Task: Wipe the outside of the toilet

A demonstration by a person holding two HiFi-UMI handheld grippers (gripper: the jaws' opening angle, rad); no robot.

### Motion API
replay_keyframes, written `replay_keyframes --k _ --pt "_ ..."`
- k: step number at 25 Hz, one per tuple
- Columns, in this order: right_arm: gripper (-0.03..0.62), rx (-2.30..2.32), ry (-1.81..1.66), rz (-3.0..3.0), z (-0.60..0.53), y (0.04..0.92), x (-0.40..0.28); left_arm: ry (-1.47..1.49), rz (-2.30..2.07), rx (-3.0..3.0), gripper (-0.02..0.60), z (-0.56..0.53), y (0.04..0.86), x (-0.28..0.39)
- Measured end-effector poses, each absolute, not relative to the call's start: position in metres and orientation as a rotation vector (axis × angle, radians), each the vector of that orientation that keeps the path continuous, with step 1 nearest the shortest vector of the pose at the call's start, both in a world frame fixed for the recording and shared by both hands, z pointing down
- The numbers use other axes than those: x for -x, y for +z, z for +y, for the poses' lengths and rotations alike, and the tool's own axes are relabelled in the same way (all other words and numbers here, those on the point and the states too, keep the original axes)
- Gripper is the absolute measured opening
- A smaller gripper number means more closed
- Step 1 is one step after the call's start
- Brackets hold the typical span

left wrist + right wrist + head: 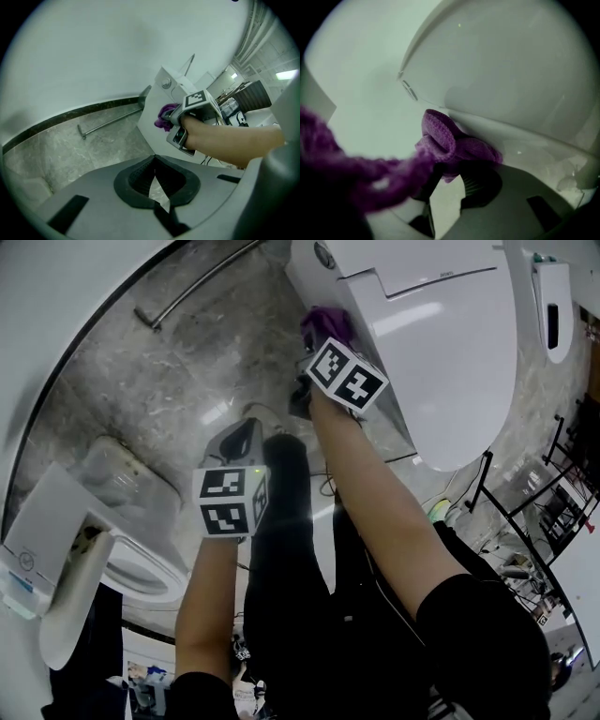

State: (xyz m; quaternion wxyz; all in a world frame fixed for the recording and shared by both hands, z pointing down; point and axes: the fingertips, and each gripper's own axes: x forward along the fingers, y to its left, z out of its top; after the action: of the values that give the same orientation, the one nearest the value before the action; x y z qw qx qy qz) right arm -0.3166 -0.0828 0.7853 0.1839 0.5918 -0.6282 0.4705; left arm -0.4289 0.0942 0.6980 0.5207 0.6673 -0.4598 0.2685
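The white toilet [441, 343] stands at the upper right with its lid down. My right gripper [317, 345] is shut on a purple cloth [324, 324] and presses it against the toilet's left side, near the tank. In the right gripper view the cloth [443, 138] bunches over the jaws against the curved toilet wall [501, 70], and a blurred strand hangs across the lower left. My left gripper [244, 432] hovers over the floor, left of the toilet, shut with nothing in it. Its view shows the right gripper [180, 119] and cloth [164, 117] on the toilet side [151, 129].
Along the wall by the grey marble floor [187, 371] runs a metal bar [192, 282]. A second white fixture [131, 559] sits at the lower left. Cables [323, 486] trail beside the toilet base. Black metal racks [544, 512] stand at the right.
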Motion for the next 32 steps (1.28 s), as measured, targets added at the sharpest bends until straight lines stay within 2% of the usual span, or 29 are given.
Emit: replay_keyframes --k 14,22,27,32 --pt "0.112 -1.517 1.179 -2.042 -0.161 0.760 0.391 0.590 -1.146 -1.549 0.011 0.093 0.703 0.459" --pt "0.112 -1.415 1.180 -2.283 -0.140 0.674 0.416 0.538 -1.407 -1.535 0.011 0.059 0.664 0.485" --pt "0.112 -1.377 0.948 -2.356 -0.115 0.593 0.381 0.523 -1.520 -1.605 0.011 0.033 0.605 0.473" --pt "0.113 -1.399 0.674 -2.372 -0.103 0.515 0.301 0.463 -1.539 -1.670 0.011 0.015 0.533 0.425"
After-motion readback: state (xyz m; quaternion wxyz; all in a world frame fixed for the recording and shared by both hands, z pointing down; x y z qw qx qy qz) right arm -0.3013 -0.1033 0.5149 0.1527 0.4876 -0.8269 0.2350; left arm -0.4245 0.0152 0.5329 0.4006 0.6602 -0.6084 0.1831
